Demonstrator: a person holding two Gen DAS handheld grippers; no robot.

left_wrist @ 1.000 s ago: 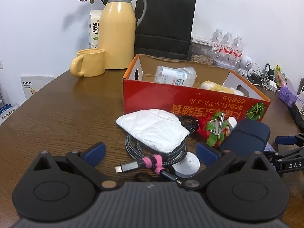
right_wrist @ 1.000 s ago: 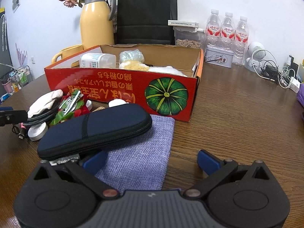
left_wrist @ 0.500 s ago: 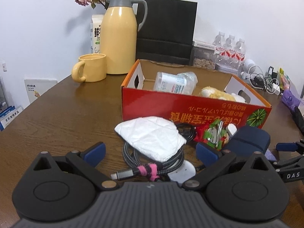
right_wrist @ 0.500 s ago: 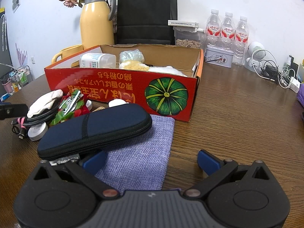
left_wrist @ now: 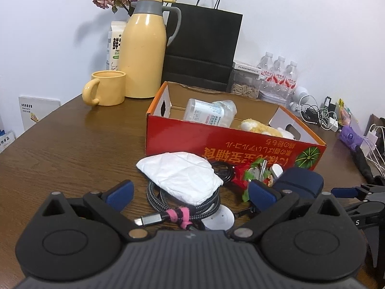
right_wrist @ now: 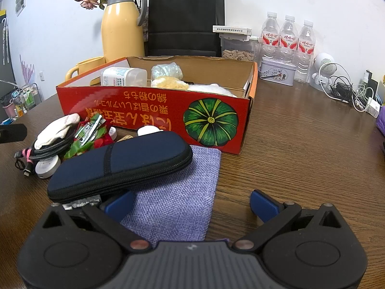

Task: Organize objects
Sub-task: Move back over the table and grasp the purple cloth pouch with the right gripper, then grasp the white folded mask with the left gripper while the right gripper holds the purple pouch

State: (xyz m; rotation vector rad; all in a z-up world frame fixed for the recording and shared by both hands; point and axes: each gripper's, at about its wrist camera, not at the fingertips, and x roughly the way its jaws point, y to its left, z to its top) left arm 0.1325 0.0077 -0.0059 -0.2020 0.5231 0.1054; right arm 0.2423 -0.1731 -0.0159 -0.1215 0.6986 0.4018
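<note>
A red cardboard box (left_wrist: 240,147) (right_wrist: 154,110) holds a white bottle (left_wrist: 207,114) and soft items. In front of it lie a white folded cloth (left_wrist: 182,175), a braided cable coil with a pink tie (left_wrist: 178,210), a white round puck (left_wrist: 220,220), a red-green trinket (left_wrist: 252,173) and a navy zip case (right_wrist: 120,163) resting on a purple woven pouch (right_wrist: 178,204). My left gripper (left_wrist: 190,193) stands open, its fingers either side of the cable and cloth. My right gripper (right_wrist: 191,203) is open over the pouch, its left finger under the case's near edge.
A yellow thermos (left_wrist: 144,53), yellow mug (left_wrist: 105,88), milk carton (left_wrist: 115,45) and black paper bag (left_wrist: 202,48) stand behind the box. Water bottles (right_wrist: 287,38), a tin (right_wrist: 276,73), a seed jar (right_wrist: 237,47) and tangled chargers (right_wrist: 349,91) fill the back right.
The left gripper has drawn back and risen a little, so the cable and cloth sit lower between its fingers. The right view is unchanged.
</note>
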